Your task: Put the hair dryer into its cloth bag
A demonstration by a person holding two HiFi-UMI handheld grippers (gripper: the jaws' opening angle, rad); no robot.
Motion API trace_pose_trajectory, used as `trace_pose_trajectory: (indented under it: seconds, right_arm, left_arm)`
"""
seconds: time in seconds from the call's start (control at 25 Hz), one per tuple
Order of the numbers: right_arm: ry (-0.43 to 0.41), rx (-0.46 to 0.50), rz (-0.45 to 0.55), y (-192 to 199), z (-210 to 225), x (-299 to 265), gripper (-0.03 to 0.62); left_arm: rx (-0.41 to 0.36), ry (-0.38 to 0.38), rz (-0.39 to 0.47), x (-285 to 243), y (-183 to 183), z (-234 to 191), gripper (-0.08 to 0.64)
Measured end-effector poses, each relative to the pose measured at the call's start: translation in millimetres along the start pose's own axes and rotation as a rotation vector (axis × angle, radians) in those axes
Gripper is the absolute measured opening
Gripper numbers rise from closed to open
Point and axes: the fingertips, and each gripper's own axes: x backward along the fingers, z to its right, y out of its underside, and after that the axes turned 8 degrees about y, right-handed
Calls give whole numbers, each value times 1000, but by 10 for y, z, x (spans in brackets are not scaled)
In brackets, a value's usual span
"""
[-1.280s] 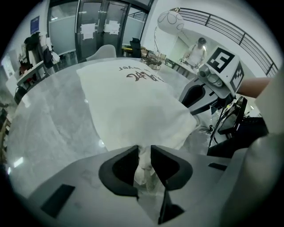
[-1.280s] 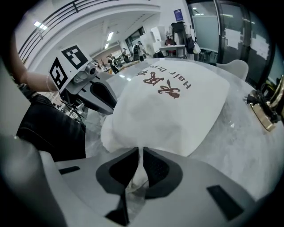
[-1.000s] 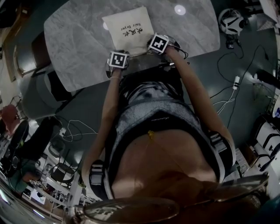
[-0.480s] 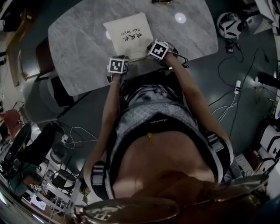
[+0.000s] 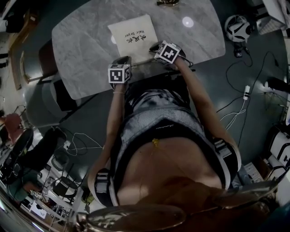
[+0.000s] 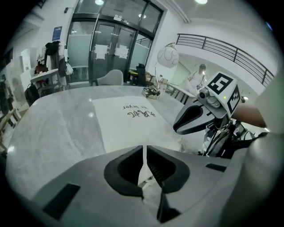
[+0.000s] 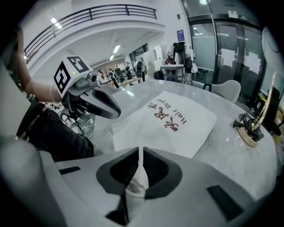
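A white cloth bag (image 5: pixel 133 36) with dark print lies flat on the marble table (image 5: pixel 81 45), its near edge towards me. My left gripper (image 5: pixel 123 60) is at the bag's near left corner. Its jaws (image 6: pixel 144 153) are closing and pinch a thin fold of the white cloth (image 6: pixel 133 124). My right gripper (image 5: pixel 155 46) is at the near right corner, shut on a bunched bit of the bag's edge (image 7: pixel 138 179). Both grippers point down at a slant and hold that edge a little above the table. No hair dryer shows in any view.
A small brass-coloured stand with wires (image 7: pixel 248 126) sits on the table beyond the bag, at its far edge (image 5: pixel 168 2). A white headset (image 5: pixel 238 28) and cables (image 5: pixel 235 102) lie on the floor to the right. Chairs stand left of the table.
Both grippers have risen from the table with the bag's near edge pinched in them. The left gripper's marker cube has shifted left and towards me.
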Motion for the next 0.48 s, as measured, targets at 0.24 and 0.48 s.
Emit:
trace_pose_trajectory:
  seconds: [0.24, 0.48]
  right_arm:
    - [13, -17, 100, -232, 26, 217, 78]
    - [33, -5, 199, -534, 2, 421, 75]
  left_arm:
    - [-4, 0, 84, 84, -199, 119, 9]
    - [-60, -26, 160, 221, -475, 198, 8]
